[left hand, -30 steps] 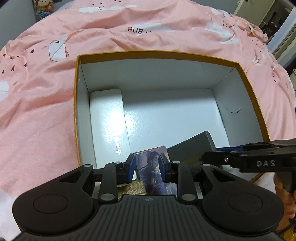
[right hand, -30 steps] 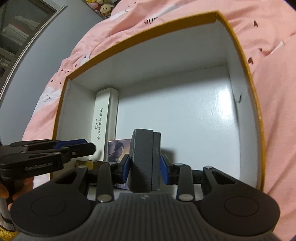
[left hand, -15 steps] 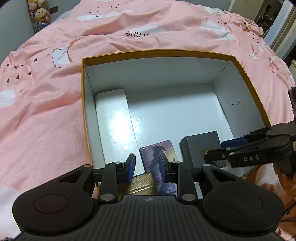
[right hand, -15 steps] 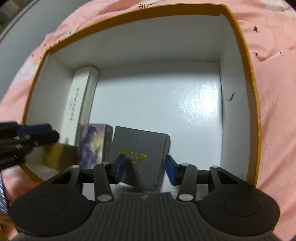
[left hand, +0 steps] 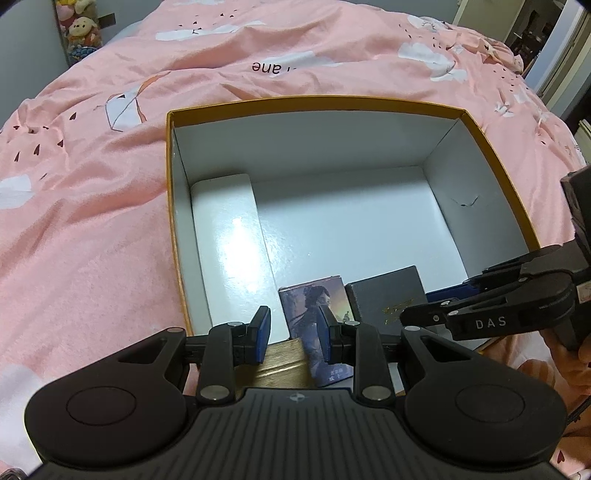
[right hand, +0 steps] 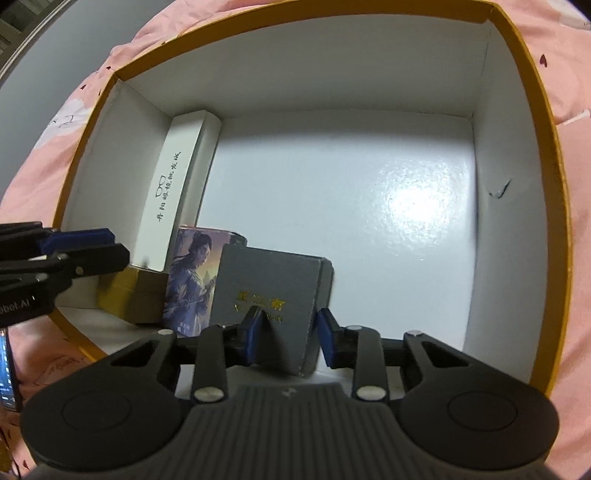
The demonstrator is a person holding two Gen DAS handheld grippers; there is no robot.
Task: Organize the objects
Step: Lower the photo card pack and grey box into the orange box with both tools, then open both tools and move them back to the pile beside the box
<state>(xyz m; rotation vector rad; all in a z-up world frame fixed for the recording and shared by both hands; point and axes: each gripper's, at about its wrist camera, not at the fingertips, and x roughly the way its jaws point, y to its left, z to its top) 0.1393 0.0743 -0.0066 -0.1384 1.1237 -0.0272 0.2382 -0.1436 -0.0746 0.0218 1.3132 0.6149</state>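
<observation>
A large box with an orange rim and white inside sits on the bed. Against its near wall stand a purple picture box and a grey box with gold lettering. A gold box lies to the left of them. My left gripper hovers open above the gold box, its right finger just in front of the purple box. My right gripper hangs over the grey box. Its jaws are closing, and neither pad presses on the box. The purple box leans beside the grey one.
A long white box lies along the big box's left wall. The pink bedspread surrounds the box. Plush toys sit at the far left. A phone lies at the left edge, and a hand holds the right gripper.
The left gripper let go of the purple box and drew back upward. The right gripper released the grey box, which now rests in the big box, then narrowed its jaws again.
</observation>
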